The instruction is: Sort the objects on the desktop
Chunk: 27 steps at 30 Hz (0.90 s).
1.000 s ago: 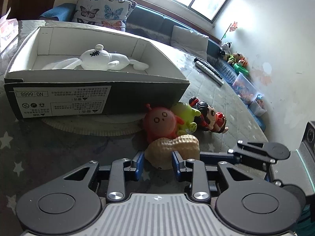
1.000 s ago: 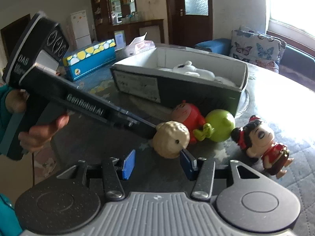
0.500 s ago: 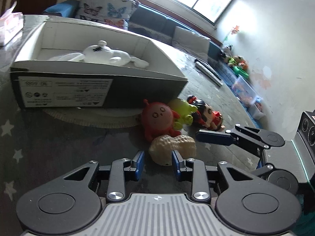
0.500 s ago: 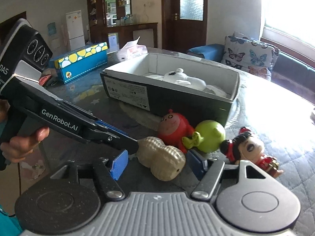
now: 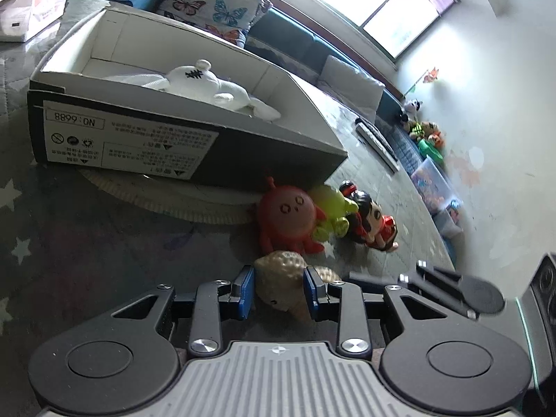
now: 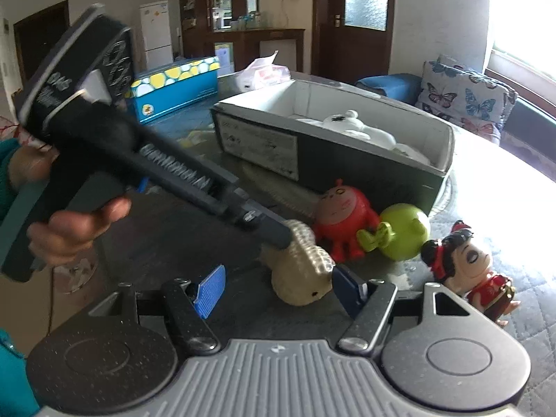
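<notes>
Box count: one open cardboard box (image 5: 194,146) on the table (image 5: 87,243), holding one white plush toy (image 5: 205,83).
Loose toys: four, left to right in the left wrist view: red round figure (image 5: 288,215), green figure (image 5: 330,205), black-haired doll (image 5: 373,222), with the peanut toy (image 5: 288,285) nearest the camera.
Left gripper (image 5: 278,290): both blue pads pressed on the peanut toy's sides, clamped at one lobe.
Right gripper (image 6: 278,283): fingers spread wide; the peanut toy's other lobe lies between them, close to the right-hand pad; contact unclear.
Peanut toy position: on the table, just in front of the red round figure, box behind.
</notes>
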{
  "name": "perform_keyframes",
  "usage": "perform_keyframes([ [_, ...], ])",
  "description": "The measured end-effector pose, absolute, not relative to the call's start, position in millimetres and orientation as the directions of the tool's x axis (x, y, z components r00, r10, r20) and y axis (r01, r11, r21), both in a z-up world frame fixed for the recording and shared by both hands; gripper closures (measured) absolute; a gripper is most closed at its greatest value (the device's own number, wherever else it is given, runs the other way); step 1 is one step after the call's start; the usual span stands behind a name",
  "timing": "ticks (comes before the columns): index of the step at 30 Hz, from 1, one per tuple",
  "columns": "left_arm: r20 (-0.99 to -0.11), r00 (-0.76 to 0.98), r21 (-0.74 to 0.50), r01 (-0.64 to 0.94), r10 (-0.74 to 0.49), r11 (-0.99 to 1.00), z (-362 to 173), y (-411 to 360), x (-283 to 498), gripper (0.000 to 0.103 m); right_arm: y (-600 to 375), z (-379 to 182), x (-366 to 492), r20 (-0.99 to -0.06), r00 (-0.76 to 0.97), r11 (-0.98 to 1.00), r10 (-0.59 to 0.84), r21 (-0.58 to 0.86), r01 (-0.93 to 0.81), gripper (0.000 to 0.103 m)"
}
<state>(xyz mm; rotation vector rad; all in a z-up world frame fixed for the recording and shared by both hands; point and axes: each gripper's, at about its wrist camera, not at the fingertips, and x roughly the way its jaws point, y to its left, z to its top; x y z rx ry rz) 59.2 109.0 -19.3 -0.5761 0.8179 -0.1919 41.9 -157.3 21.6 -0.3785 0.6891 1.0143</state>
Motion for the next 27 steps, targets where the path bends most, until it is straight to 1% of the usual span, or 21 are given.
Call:
perform_keyframes([
  [3,-0.628,0.677,-0.577,-0.075,-0.384,0.813,-21.0,112.9,61.2,0.07,-157.4,22.4,39.7,-0.683,0.316,0.47,0.659,0.046,-0.881,0.034],
  [8,-0.631,0.678,-0.578,-0.088,-0.376,0.811,-22.3,110.5,63.7,0.069,-158.1,24.3,48.3,-0.673,0.353,0.523,0.65,0.059,-0.85,0.035],
  [13,-0.638,0.676,-0.568,-0.087,-0.37,0.818,-21.5,107.9,64.0,0.069,-153.6,23.1,51.3,-0.68,0.361,0.53,0.638,0.048,-0.847,0.042],
  [20,-0.642,0.671,-0.571,-0.097,-0.37,0.815,-23.1,106.5,64.7,0.066,-152.5,18.6,52.1,-0.681,0.391,0.556,0.619,0.028,-0.831,0.057],
  [23,-0.646,0.666,-0.581,-0.11,-0.374,0.807,-24.6,105.2,66.4,0.065,-154.1,17.2,53.6,-0.684,0.397,0.564,0.613,0.027,-0.825,0.059],
  [27,-0.643,0.666,-0.592,-0.119,-0.378,0.797,-26.5,105.4,67.8,0.065,-155.6,16.3,53.9,-0.681,0.4,0.573,0.614,0.035,-0.819,0.059],
])
